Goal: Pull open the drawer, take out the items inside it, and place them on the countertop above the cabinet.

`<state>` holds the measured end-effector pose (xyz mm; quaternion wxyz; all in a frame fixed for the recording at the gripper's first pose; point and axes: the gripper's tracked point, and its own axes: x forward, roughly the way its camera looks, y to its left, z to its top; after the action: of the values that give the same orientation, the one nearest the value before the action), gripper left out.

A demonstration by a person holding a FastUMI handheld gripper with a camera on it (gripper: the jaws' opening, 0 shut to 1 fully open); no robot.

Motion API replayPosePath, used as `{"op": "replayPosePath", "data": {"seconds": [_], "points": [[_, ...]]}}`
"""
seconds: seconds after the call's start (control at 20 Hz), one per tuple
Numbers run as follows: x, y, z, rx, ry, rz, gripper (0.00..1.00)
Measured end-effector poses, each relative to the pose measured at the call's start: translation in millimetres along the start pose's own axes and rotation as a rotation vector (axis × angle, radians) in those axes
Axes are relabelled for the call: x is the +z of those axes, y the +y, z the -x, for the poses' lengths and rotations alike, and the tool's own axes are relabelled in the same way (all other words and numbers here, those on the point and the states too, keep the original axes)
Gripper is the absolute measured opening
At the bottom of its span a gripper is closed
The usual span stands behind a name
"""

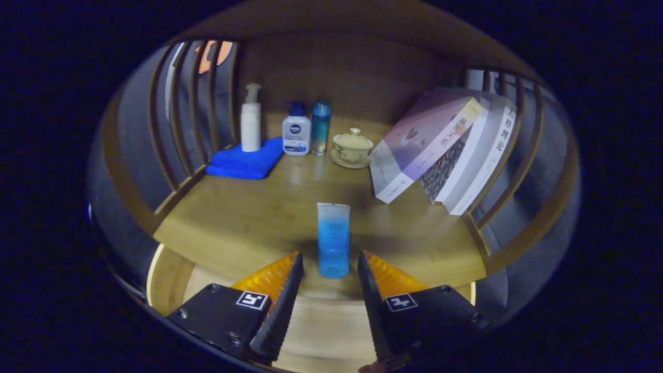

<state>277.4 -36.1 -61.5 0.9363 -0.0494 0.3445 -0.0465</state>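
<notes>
The tool [330, 267] sits wide open with nothing in it, fingers either side of a translucent blue plastic tube [333, 239]. That tube stands cap-down near the front edge of the wooden counter [243, 223], with the open light-wood drawer [321, 326] below.

A blue tube [333, 239] stands on the wooden surface [248, 223] above the cabinet, near its front edge. It rests on its rounded cap end, with the flat crimped end up. The upper part is pale and frosted, and the colour deepens to a clear bright blue toward the cap. Some small print sits on its front, too fine for me to make out. It stands straight, apart from everything farther back on the surface. My jaws are spread wide, one to either side of the tube's lower end, and touch nothing. Below the surface's front edge, the open drawer [321, 326] shows its pale wooden inside.
</notes>
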Motion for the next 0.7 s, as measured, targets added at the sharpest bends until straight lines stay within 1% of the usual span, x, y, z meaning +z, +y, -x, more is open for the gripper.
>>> {"op": "replayPosePath", "data": {"seconds": [0.1, 0.25, 0.3, 0.45, 0.55, 0.7], "points": [[-3, 2, 30, 0.028, -0.051, -0.008, 0.68], [-15, 19, 84, 0.1, -0.128, 0.012, 0.68], [-24, 19, 104, 0.099, -0.157, 0.025, 0.68], [-41, 37, 149, 0.146, -0.232, 0.038, 0.99], [-53, 45, 173, 0.165, -0.28, 0.036, 1.0], [-74, 52, 202, 0.157, -0.363, 0.039, 1.0]]}}
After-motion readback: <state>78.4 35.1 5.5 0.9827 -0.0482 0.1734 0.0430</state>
